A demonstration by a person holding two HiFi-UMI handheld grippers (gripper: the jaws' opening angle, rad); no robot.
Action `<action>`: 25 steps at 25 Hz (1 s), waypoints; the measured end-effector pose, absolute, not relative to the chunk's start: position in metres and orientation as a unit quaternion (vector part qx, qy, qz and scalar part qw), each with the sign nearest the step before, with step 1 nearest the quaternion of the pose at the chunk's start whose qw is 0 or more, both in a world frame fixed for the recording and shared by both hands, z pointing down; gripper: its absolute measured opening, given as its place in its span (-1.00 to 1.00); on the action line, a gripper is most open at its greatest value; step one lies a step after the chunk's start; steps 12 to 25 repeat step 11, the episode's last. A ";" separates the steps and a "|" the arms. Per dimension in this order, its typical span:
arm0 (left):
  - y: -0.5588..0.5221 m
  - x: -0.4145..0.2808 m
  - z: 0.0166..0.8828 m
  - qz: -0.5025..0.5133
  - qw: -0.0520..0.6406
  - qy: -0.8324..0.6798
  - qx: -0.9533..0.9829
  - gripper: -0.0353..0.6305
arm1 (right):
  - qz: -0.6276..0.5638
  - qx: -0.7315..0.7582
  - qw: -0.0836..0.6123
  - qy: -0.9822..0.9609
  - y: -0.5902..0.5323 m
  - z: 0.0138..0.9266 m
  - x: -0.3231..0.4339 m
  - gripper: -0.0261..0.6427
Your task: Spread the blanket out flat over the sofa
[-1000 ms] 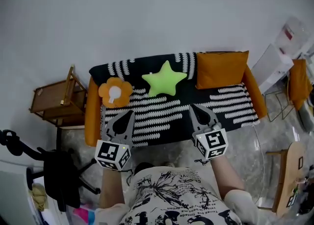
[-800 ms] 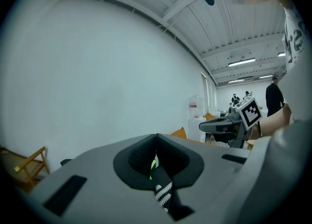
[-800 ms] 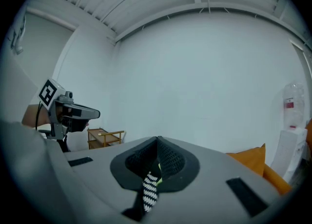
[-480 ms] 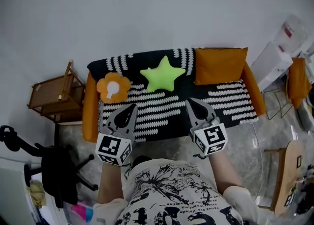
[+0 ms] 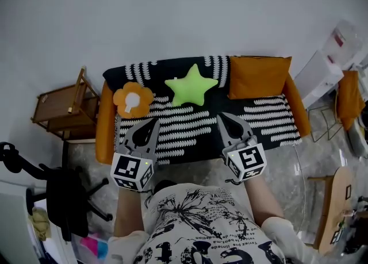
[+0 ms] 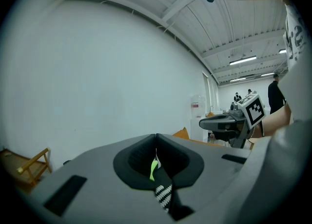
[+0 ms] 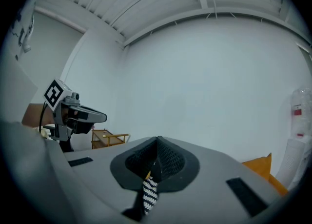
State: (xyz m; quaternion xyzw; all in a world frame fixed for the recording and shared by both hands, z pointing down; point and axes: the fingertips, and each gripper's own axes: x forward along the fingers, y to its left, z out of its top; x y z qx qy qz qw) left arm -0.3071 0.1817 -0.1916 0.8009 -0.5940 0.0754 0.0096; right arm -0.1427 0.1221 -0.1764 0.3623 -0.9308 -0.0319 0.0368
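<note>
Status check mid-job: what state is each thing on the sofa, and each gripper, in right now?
blanket: spread flat over the sofa
star pillow: propped at the back, on blanket
flower pillow: on blanket, left end
orange cushion: upright, right end
left gripper: jaws shut
right gripper: jaws shut

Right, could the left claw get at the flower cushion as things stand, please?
Probably yes: the left claw hangs over the blanket, the flower cushion lies just beyond it at the left end of the sofa, and nothing stands between them. Its jaws are shut and empty, so they must open first.
</note>
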 end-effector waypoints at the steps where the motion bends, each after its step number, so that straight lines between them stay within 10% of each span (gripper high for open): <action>1: 0.182 -0.307 -0.192 0.076 0.009 -0.594 0.801 -0.85 | -0.032 0.362 0.037 -0.931 0.122 -0.177 -0.143 -0.89; 25: 0.183 -0.312 -0.190 0.084 0.005 -0.600 0.796 -0.85 | -0.033 0.360 0.039 -0.931 0.122 -0.172 -0.145 -0.89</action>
